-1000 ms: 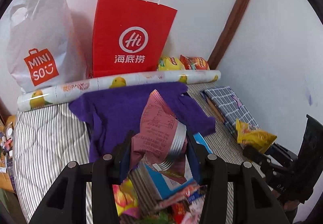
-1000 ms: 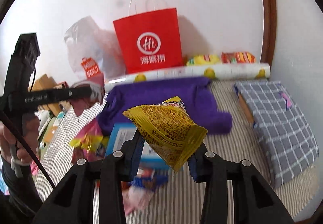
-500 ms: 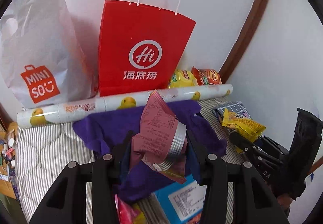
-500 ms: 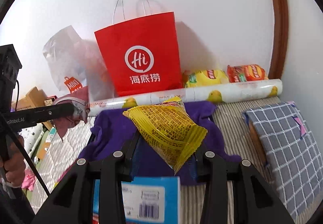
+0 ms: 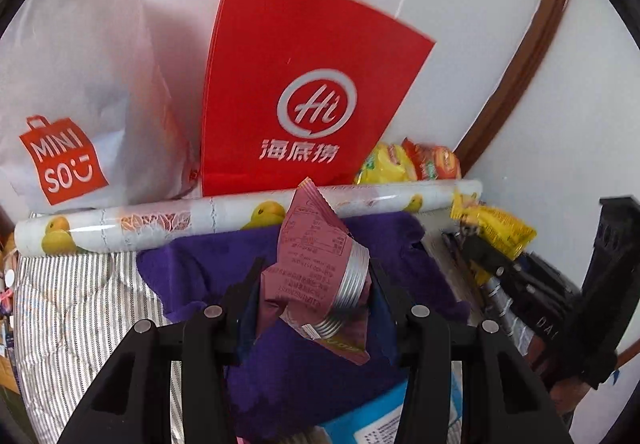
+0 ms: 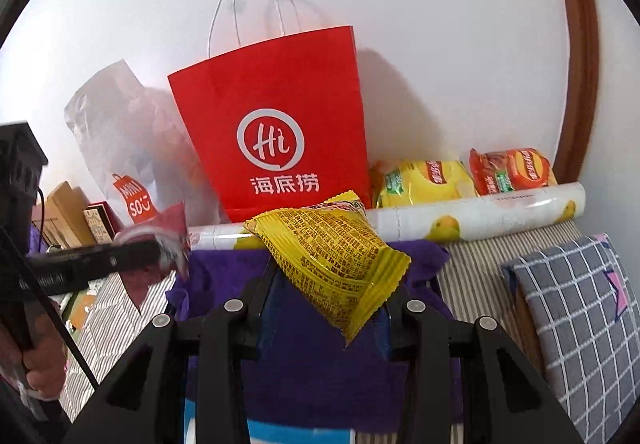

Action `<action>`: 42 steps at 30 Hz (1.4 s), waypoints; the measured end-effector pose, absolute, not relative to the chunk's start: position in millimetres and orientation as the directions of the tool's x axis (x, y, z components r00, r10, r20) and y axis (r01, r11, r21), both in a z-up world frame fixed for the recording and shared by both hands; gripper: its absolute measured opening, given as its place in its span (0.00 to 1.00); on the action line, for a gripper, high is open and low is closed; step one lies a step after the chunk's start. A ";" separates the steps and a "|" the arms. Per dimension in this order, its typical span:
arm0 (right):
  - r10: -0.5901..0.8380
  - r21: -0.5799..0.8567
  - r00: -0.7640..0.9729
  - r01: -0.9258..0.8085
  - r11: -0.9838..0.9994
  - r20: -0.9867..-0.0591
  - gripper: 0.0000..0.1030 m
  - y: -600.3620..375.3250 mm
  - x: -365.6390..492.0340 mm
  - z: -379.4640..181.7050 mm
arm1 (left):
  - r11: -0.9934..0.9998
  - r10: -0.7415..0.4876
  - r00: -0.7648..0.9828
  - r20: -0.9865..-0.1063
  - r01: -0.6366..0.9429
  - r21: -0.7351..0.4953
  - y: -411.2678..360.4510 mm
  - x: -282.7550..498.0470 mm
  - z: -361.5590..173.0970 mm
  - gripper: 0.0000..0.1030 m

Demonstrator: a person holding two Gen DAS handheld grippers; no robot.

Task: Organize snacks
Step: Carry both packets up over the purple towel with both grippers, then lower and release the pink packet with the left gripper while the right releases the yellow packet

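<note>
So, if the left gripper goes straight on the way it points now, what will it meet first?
Probably the purple cloth on the bed, since the left gripper, shut on the pink snack packet, points downward. The duck-print roll and red bag lie beyond; depth is unclear.

The way to the wall is blocked by the upright red paper bag (image 6: 276,131), the white plastic bag (image 5: 76,91) beside it, and the printed roll (image 5: 240,215) lying across; open room is left above the purple cloth (image 6: 320,360).

The paper bag (image 6: 276,123) stands against the wall behind the roll (image 6: 480,217), two snack packs (image 6: 424,179) at its right.
</note>
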State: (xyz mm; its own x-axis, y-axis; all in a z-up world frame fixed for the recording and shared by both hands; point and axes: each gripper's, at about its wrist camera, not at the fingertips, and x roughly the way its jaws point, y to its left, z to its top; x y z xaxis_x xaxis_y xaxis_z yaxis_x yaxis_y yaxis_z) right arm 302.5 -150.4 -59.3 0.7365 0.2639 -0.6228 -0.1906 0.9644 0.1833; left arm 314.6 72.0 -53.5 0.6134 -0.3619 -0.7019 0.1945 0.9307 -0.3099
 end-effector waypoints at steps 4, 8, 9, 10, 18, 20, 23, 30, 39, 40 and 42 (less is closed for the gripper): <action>0.275 0.192 0.730 -0.198 0.961 -0.626 0.38 -144.2 317.9 -67.7 | 0.930 -0.363 0.602 -0.711 0.182 -0.321 75.8 320.7 -63.0 0.45; 0.276 0.205 0.719 -0.187 0.961 -0.638 0.38 -143.8 330.9 -83.5 | 0.931 -0.358 0.585 -0.728 0.162 -0.328 80.5 326.9 -74.0 0.45; 0.276 0.208 0.716 -0.183 0.961 -0.642 0.38 -144.5 333.6 -86.9 | 0.931 -0.356 0.582 -0.731 0.152 -0.331 82.2 328.8 -77.0 0.45; 0.274 0.213 0.712 -0.176 0.961 -0.646 0.38 -145.6 336.8 -91.4 | 0.931 -0.354 0.579 -0.734 0.148 -0.332 82.9 330.2 -79.0 0.45; 0.270 0.230 0.670 -0.150 0.961 -0.691 0.38 -151.0 350.1 -121.0 | 0.940 -0.327 0.556 -0.764 0.109 -0.323 90.6 339.1 -94.0 0.45; 0.261 0.215 0.655 -0.152 0.965 -0.709 0.38 -150.5 350.6 -127.3 | 0.942 -0.320 0.546 -0.774 0.101 -0.319 90.1 341.7 -98.3 0.45; 0.258 0.213 0.635 -0.147 0.966 -0.728 0.38 -152.4 350.7 -134.6 | 0.945 -0.316 0.533 -0.785 0.099 -0.313 87.8 344.1 -103.2 0.45; 0.256 0.221 0.594 -0.134 0.966 -0.763 0.38 -157.7 353.1 -147.5 | 0.952 -0.298 0.499 -0.814 0.093 -0.291 82.2 347.2 -115.1 0.45; 0.245 0.214 0.551 -0.122 0.969 -0.798 0.38 -160.0 355.5 -154.7 | 0.953 -0.297 0.464 -0.835 0.089 -0.290 79.8 350.4 -124.2 0.45; 0.246 0.213 0.546 -0.123 0.969 -0.801 0.38 -159.8 356.0 -155.5 | 0.953 -0.296 0.462 -0.836 0.088 -0.289 79.3 350.6 -124.6 0.45; 0.246 0.212 0.535 -0.125 0.969 -0.809 0.38 -158.3 356.3 -156.7 | 0.954 -0.293 0.461 -0.838 0.085 -0.287 79.6 350.8 -125.2 0.45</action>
